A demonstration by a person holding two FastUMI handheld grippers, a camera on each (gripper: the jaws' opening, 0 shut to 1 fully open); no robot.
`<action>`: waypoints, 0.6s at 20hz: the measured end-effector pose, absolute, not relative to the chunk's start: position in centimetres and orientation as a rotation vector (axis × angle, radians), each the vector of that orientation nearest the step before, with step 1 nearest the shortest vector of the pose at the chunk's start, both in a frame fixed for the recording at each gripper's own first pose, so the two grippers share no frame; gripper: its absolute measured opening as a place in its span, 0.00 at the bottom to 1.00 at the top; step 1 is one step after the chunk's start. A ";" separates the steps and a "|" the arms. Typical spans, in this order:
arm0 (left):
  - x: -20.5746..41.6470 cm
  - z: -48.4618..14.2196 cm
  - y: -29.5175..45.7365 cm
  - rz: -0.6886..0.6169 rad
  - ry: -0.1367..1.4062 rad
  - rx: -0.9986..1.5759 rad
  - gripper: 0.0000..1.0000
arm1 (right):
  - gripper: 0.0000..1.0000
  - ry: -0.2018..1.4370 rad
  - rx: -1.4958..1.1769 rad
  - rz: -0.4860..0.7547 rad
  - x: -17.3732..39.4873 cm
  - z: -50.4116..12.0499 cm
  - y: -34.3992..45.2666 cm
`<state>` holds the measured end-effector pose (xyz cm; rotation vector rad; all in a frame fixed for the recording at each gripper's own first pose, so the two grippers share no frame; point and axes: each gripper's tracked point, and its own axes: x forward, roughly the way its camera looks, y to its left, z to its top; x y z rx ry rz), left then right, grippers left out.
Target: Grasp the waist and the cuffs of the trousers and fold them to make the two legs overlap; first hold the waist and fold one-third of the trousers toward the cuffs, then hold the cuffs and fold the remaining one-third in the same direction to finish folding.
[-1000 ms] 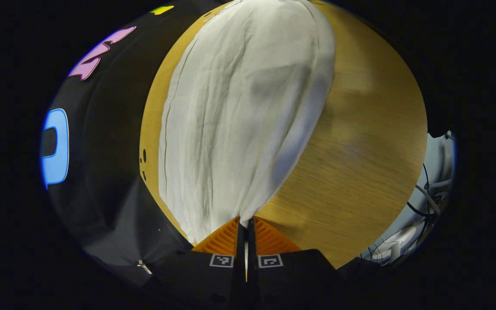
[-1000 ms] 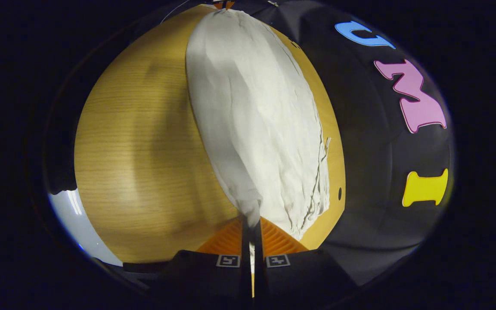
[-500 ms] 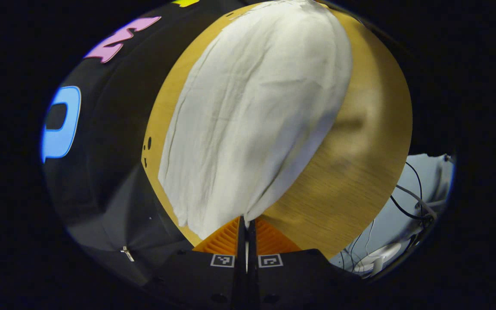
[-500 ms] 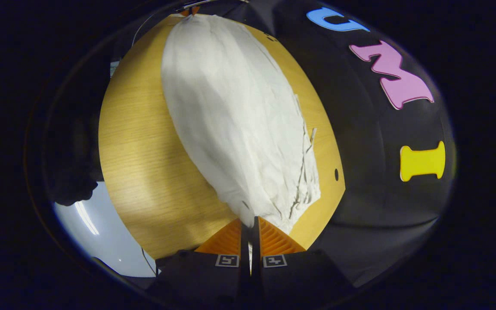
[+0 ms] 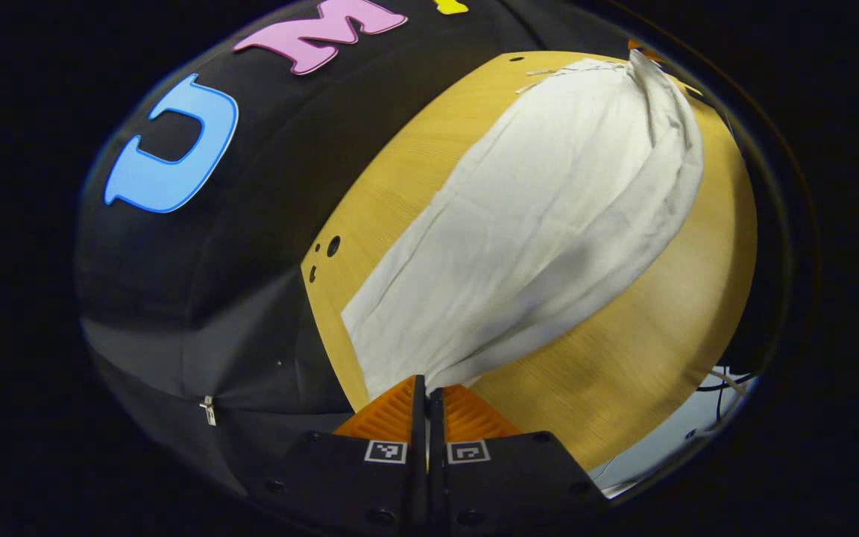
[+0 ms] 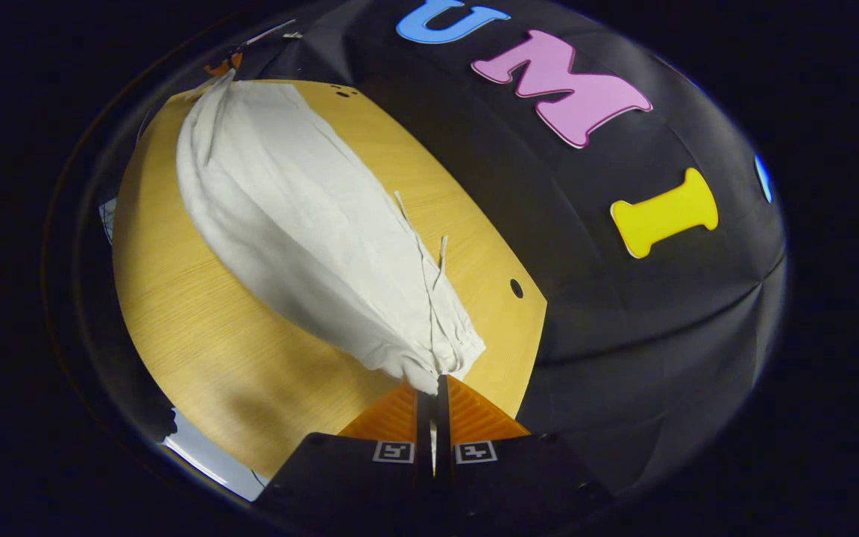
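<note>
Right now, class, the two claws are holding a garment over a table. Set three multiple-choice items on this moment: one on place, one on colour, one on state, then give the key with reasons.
1. Where do the trousers lie?
A. On the wooden table
B. On the floor
C. Inside a basket

2. What colour are the trousers?
A. Dark blue
B. Off-white
C. Red

3. How does the left claw stand?
A. Wide open above the cloth
B. Shut on an edge of the trousers
C. Shut on a cable

Key:
1. A: the cloth spreads across the table, wood showing on both sides of it.
2. B: the fabric is pale and creased in both views.
3. B: its fingers meet with the cloth running up from between them; the right claw pinches the drawstring end the same way.
</note>
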<state>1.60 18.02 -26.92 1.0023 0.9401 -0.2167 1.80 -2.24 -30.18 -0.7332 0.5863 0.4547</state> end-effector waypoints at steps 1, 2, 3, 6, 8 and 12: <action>2.3 -26.7 18.3 -0.203 0.944 0.978 0.05 | 0.05 0.587 -0.698 0.429 2.5 -29.8 -2.6; 2.9 -26.3 18.6 -0.181 0.949 0.951 0.05 | 0.05 0.590 -0.654 0.404 3.2 -29.5 -2.7; 3.6 -25.9 18.5 -0.157 0.950 0.917 0.05 | 0.00 0.597 -0.604 0.378 4.0 -29.2 -2.8; 6.0 -25.5 18.3 -0.118 0.944 0.813 0.06 | 0.05 0.599 -0.460 0.304 6.4 -28.5 -2.8; 7.6 -25.8 18.6 -0.111 0.951 0.782 0.05 | 0.05 0.606 -0.408 0.280 8.1 -28.6 -2.4; 10.2 -27.6 18.8 -0.109 0.985 0.766 0.05 | 0.05 0.616 -0.331 0.258 11.3 -29.3 -1.1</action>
